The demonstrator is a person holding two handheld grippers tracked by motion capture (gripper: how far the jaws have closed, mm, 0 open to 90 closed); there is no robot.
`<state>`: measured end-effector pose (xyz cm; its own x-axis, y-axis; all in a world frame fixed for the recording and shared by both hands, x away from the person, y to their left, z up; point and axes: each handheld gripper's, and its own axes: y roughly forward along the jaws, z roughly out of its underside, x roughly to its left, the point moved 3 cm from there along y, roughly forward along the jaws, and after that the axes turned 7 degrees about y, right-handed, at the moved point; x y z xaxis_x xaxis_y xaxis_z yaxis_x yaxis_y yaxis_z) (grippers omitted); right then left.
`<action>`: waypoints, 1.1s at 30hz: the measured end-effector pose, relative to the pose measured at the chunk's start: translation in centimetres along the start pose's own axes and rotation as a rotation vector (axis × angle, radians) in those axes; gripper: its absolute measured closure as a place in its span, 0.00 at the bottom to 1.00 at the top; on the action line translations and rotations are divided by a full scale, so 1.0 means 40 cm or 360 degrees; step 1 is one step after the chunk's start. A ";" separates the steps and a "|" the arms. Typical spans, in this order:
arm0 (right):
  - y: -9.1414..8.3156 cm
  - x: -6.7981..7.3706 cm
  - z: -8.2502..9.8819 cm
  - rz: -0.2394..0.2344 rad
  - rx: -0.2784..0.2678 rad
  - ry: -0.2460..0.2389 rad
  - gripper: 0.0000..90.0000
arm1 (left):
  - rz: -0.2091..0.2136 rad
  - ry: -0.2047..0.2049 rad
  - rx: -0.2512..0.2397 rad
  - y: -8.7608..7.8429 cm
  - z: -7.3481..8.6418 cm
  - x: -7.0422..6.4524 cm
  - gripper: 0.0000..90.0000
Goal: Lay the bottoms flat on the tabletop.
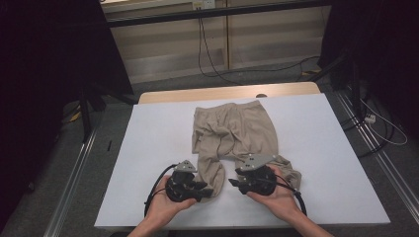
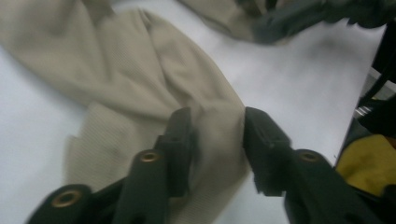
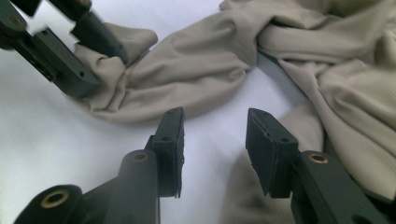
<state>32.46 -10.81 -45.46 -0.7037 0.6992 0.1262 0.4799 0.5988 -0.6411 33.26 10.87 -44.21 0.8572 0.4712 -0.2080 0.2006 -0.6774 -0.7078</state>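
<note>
Beige knit trousers [image 1: 232, 133] lie on the white-covered table [image 1: 158, 143], waistband toward the far edge, both legs running toward the person and bunched at their near ends. High view: the left gripper [image 1: 205, 189], cupped in the left hand [image 1: 165, 202], points sideways to the crumpled cuff of the left trouser leg [image 1: 211, 170]; the right gripper [image 1: 233, 182], held in the right hand [image 1: 276, 197], points the opposite way, toward that same cuff, its body sitting over the end of the right trouser leg [image 1: 289, 170]. The two gripper tips are near each other, with bare table between. Left gripper view: jaws apart, a ridge of the beige fabric [image 2: 212, 135] rising between them; the pads flank it but no pressing is evident, edges blurred. Right gripper view: jaws apart over white table surface [image 3: 46, 140], nothing between them, cloth just beyond and to one side; farther off, the other gripper's jaws straddle the wrinkled cuff [image 3: 105, 70], and contact there cannot be settled. Wooden table edge [image 1: 163, 96] shows beyond the white cover.
</note>
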 end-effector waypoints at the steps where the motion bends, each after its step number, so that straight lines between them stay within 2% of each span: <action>1: 0.019 0.001 -0.013 -0.0012 -0.0006 0.0020 0.60 | -0.0010 -0.0010 -0.0030 -0.007 -0.006 0.008 0.60; 2: 0.019 0.001 -0.013 -0.0012 -0.0006 0.0020 0.60 | -0.0030 -0.0008 -0.0061 -0.015 -0.011 0.018 0.60; 3: 0.039 0.003 -0.026 -0.0004 0.0001 0.0014 0.58 | -0.0075 -0.0036 -0.0115 -0.024 -0.020 0.042 0.60; 4: 0.039 0.003 -0.026 -0.0004 0.0001 0.0014 0.58 | -0.0075 -0.0036 -0.0115 -0.024 -0.020 0.042 0.60; 6: 0.074 0.003 -0.041 0.0006 0.0012 0.0014 0.53 | -0.0138 -0.0062 -0.0141 -0.025 -0.026 0.072 0.61; 9: 0.098 0.003 -0.044 0.0008 0.0038 0.0009 0.50 | -0.0213 -0.0108 -0.0123 -0.006 -0.026 0.118 0.59; 10: 0.118 0.006 -0.037 0.0015 0.0067 0.0018 0.48 | -0.0255 -0.0103 -0.0078 0.012 -0.023 0.142 0.54; 13: 0.136 0.014 -0.025 0.0019 0.0095 0.0014 0.53 | -0.0275 -0.0085 -0.0049 0.035 -0.016 0.155 0.52; 14: 0.136 0.015 -0.024 0.0018 0.0094 0.0018 0.60 | -0.0210 -0.0132 0.0011 0.058 -0.004 0.150 0.56; 15: 0.132 0.019 -0.025 -0.0018 0.0105 0.0007 0.75 | -0.0228 -0.0100 0.0019 0.062 -0.003 0.141 0.57; 16: 0.127 0.021 -0.023 -0.0050 0.0113 0.0004 0.86 | -0.0228 -0.0100 0.0019 0.062 -0.003 0.141 0.58; 17: 0.127 0.021 -0.023 -0.0050 0.0113 0.0004 0.86 | -0.0256 -0.0056 0.0039 0.063 -0.004 0.131 0.58; 18: 0.118 0.029 -0.013 -0.0076 0.0108 0.0001 0.98 | -0.0210 -0.0042 0.0046 0.062 -0.004 0.121 0.77; 19: 0.118 0.029 -0.013 -0.0076 0.0108 0.0001 0.98 | -0.0196 -0.0029 0.0066 0.063 0.000 0.112 0.77; 20: 0.112 0.032 -0.009 -0.0100 0.0111 -0.0006 0.98 | -0.0239 0.0008 0.0067 0.064 0.003 0.102 0.81; 21: 0.099 0.038 -0.001 -0.0126 0.0134 -0.0014 0.99 | -0.0176 0.0022 0.0082 0.061 0.011 0.087 0.98; 24: 0.083 0.045 0.009 -0.0165 0.0156 -0.0012 0.99 | -0.0159 0.0036 0.0091 0.054 0.019 0.074 0.99; 26: 0.054 0.062 0.028 -0.0205 0.0188 -0.0037 0.99 | -0.0101 0.0002 0.0094 0.045 0.029 0.059 0.99; 27: 0.054 0.062 0.028 -0.0205 0.0188 -0.0037 0.99 | -0.0066 0.0003 0.0096 0.042 0.036 0.047 0.99; 28: 0.038 0.073 0.040 -0.0218 0.0204 -0.0056 0.99 | -0.0029 0.0023 0.0110 0.036 0.046 0.021 0.99; 30: 0.030 0.078 0.046 -0.0220 0.0209 -0.0054 0.99 | -0.0019 0.0042 0.0122 0.034 0.049 0.008 0.99; 31: 0.014 0.087 0.058 -0.0242 0.0222 -0.0065 0.99 | 0.0022 0.0062 0.0135 0.032 0.054 -0.019 0.99; 32: 0.006 0.091 0.065 -0.0243 0.0225 -0.0063 0.99 | 0.0022 0.0062 0.0135 0.032 0.054 -0.019 0.99; 33: 0.006 0.091 0.065 -0.0243 0.0225 -0.0063 0.99 | 0.0020 0.0081 0.0143 0.031 0.058 -0.033 0.99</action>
<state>28.65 -9.15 -47.10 -0.7841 0.5869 0.2018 0.2899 0.6339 -0.7170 31.27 10.70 -46.37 0.8827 0.4324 -0.1842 0.1484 -0.6283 -0.7637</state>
